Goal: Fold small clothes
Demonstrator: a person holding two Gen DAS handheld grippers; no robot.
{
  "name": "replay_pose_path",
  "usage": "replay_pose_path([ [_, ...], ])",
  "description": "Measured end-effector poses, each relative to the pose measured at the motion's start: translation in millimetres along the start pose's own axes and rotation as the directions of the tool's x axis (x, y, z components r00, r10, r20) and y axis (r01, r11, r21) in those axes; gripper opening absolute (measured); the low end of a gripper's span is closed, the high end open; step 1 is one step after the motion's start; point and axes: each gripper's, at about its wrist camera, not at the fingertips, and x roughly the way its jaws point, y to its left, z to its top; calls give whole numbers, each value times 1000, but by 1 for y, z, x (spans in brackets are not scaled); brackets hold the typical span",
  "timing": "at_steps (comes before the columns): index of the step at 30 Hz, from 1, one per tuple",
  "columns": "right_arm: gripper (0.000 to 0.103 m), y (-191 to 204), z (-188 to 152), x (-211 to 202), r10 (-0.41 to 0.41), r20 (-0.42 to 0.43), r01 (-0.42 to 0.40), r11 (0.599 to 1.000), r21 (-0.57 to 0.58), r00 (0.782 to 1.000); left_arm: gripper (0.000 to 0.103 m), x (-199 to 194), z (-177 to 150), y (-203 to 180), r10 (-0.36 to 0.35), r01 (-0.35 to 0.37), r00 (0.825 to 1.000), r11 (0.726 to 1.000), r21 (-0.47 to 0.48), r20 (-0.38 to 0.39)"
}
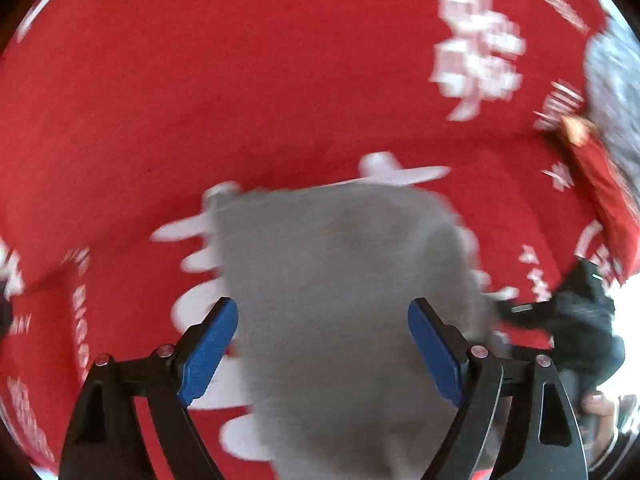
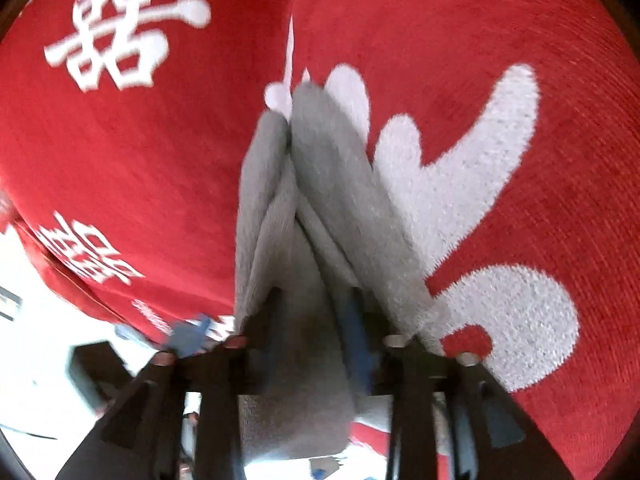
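Cloth (image 1: 340, 280), grey, lies on red blanket (image 1: 200, 100) with white characters, filling 6 o'clock half of left view. Left gripper (image 1: 323, 344) spread wide above it, blue pads (image 1: 208, 356) apart, grasping nothing. Right gripper (image 2: 316, 320) clenched on bunched cloth folds rising toward 12 o'clock.

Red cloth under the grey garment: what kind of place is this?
Likely a home, on a bed or table under a festive red cloth with white Chinese characters. A grey garment is being folded on it. Bright floor past its edge; the room is too blurred to tell.
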Motion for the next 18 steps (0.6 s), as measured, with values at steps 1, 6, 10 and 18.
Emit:
replay_pose_path([
  [1,48,-1,1,-2,20,1,-20,1000,12,1000,88,4,-5,9,23,-23,1000,999,-29,-10],
  [6,62,0,10,-7,140,-15,-139,988,65,990,88,20,-21,58,67,-75,996,984,-160,-52],
  [10,61,20,18,3,-5,-84,1,999,-47,996,88,37,-28,67,67,-83,994,978,-191,-90],
  [18,12,128,-23,23,-368,60,329,732,-597,928,88,30,-21,45,70,-74,997,991,-110,-39],
])
